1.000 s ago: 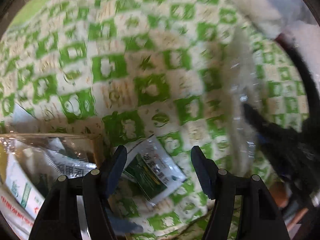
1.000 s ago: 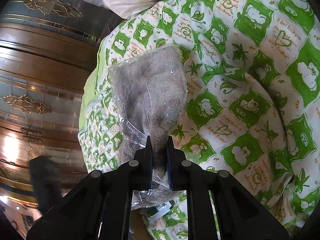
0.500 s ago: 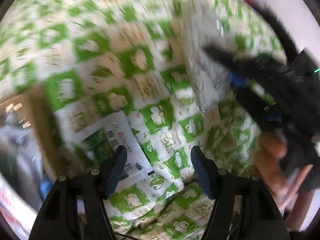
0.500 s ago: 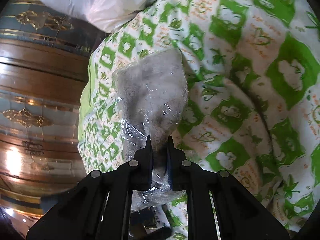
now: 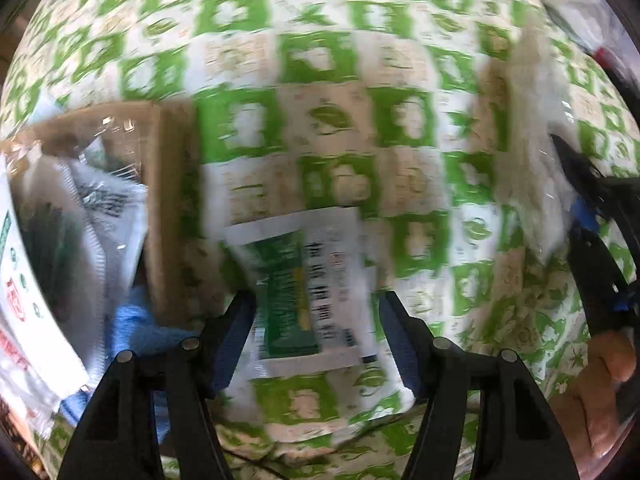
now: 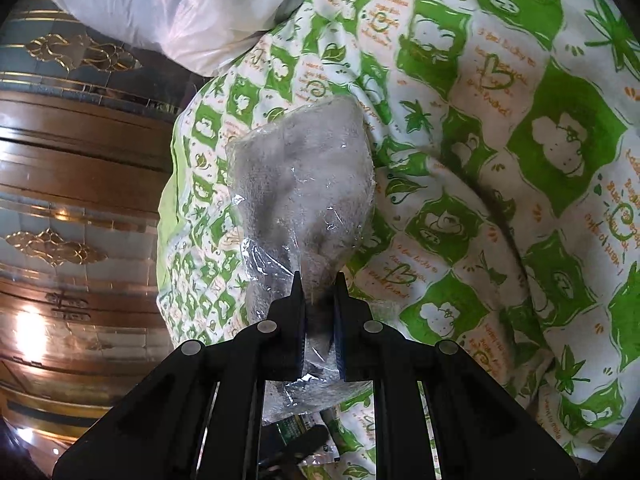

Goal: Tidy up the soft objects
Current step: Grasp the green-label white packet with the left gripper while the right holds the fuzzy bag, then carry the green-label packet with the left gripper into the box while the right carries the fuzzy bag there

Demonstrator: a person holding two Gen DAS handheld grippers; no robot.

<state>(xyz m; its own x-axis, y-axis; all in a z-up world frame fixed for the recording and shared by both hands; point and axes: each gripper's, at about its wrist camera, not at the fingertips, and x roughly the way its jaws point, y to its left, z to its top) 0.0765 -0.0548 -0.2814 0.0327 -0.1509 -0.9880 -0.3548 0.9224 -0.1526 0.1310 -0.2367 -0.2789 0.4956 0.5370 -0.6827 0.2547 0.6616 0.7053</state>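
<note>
The grey fluffy towel wrapped in clear crinkled plastic (image 6: pixel 308 196) is the thing you hold with your right gripper (image 6: pixel 318 280): its two black jaws are pressed close together on the lower end of the pack, and the plastic bunches up between them. The pack stands up from the jaws, above the green and white patterned bedsheet with leaf and cartoon prints (image 6: pixel 500 152); whether it touches the sheet I cannot tell. At the top of the right wrist view a white plastic bag (image 6: pixel 160 12) lies at the edge of the sheet, and on the left there is a brown wooden cabinet with gold ornaments (image 6: pixel 72 184). Your left gripper (image 5: pixel 318 316) points down at the same sheet (image 5: pixel 336 80), and its jaws are wide apart but closing now. Between them, flat on the sheet, lies a flat white sachet with a green label and dark printing (image 5: pixel 308 284); the fingers (image 5: pixel 236 332) do not press on it yet. To the left of it stands a brown cardboard box (image 5: pixel 168 216) with more plastic-wrapped packets (image 5: pixel 100 216) inside. This view is blurred, so the printing cannot be read. At the right edge you see the other black gripper (image 5: pixel 600 216) and part of your hand (image 5: pixel 600 396).
</note>
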